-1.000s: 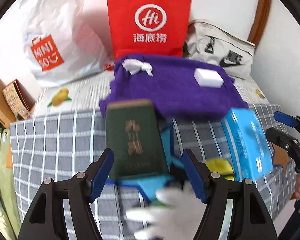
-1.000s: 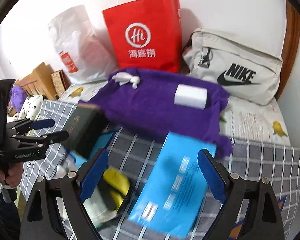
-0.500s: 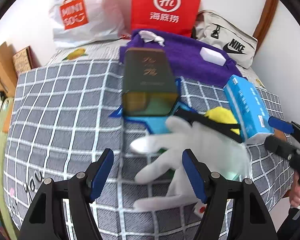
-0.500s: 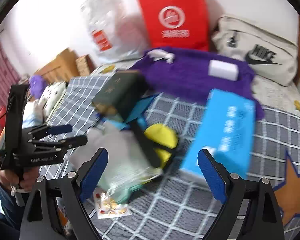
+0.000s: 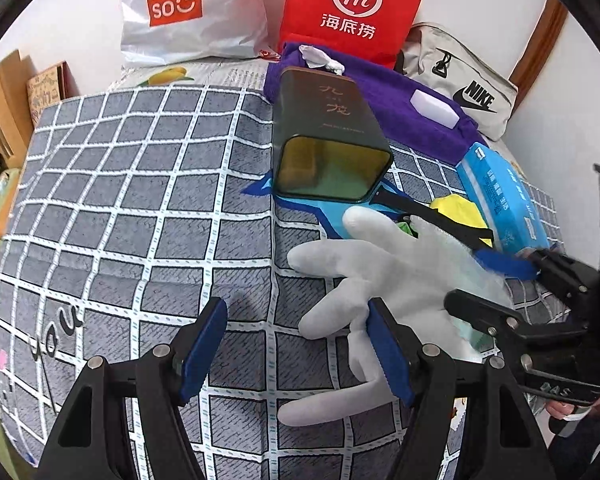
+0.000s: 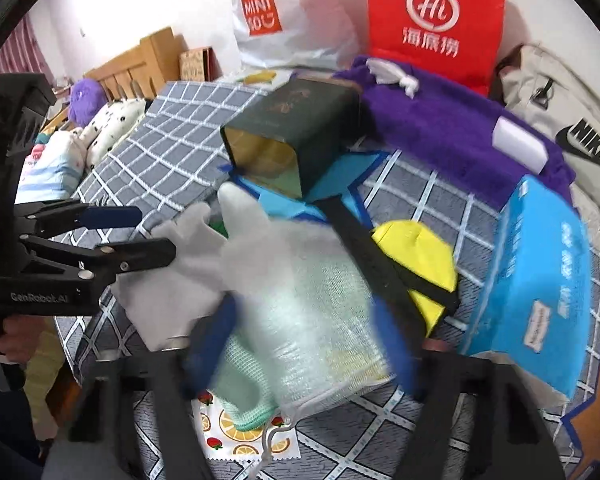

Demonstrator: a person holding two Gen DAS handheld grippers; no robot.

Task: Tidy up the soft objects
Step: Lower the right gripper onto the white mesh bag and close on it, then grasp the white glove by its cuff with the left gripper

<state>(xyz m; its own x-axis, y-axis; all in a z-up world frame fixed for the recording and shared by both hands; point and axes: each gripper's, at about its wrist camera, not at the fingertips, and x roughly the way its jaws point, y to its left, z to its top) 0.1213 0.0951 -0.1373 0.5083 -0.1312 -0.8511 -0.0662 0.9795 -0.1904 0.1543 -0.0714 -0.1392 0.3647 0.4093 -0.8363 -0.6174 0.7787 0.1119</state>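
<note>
The right tool (image 6: 304,340) is closing its blue pads around the pale green mesh pack (image 6: 312,320), which is lying between them on the bed's checked cover (image 5: 140,208); whether the pads are pressing yet is blurred. The left tool (image 5: 296,354) is standing open over the cover, its right pad just beside the white glove (image 5: 364,280). Beyond the glove are lying a dark green tin (image 5: 324,136), a yellow pouch (image 6: 416,256), a blue tissue pack (image 6: 540,280) and a purple towel (image 5: 388,100).

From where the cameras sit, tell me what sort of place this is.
Most likely a bedroom: the items lie on a bed with a grey checked cover, a wooden headboard stands beyond spotted pillows, and shopping bags lean against the wall.
</note>
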